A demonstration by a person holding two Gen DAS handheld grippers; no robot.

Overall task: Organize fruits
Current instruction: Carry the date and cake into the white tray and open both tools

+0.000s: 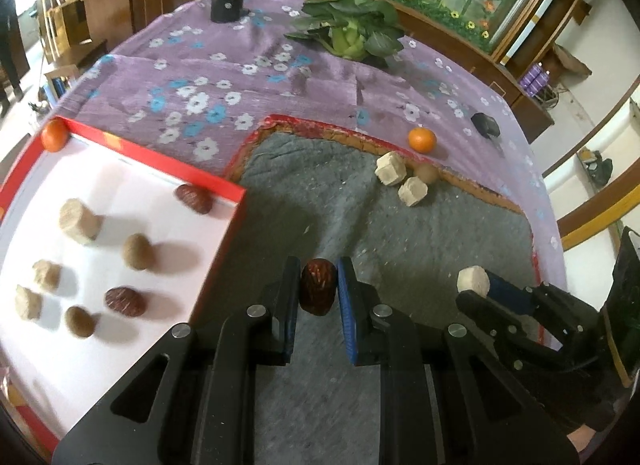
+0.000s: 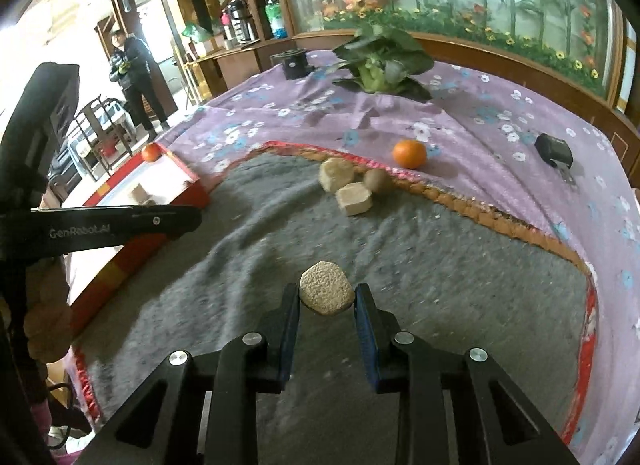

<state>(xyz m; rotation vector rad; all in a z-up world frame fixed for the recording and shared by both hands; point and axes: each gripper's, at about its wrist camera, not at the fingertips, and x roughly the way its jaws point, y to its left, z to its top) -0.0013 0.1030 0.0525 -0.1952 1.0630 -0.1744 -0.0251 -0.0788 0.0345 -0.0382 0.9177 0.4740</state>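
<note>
My left gripper (image 1: 319, 289) is shut on a dark red date (image 1: 317, 286) above the grey mat (image 1: 420, 233), just right of the red-rimmed white tray (image 1: 236, 221). The tray holds two dates, brown round fruits and beige chunks, with an orange (image 1: 55, 134) at its far corner. My right gripper (image 2: 327, 297) is shut on a beige hexagonal chunk (image 2: 327, 292), also seen in the left wrist view (image 1: 473, 281). Two beige chunks (image 2: 345, 185) and a brown round fruit (image 2: 378, 180) lie at the mat's far edge. Another orange (image 2: 409, 153) sits on the purple cloth.
A leafy green vegetable (image 2: 380, 61) and a black cylindrical object (image 2: 292, 61) stand at the back of the floral purple cloth. A small black device (image 2: 554, 151) lies at the right. A person (image 2: 138, 77) stands far left beyond the table.
</note>
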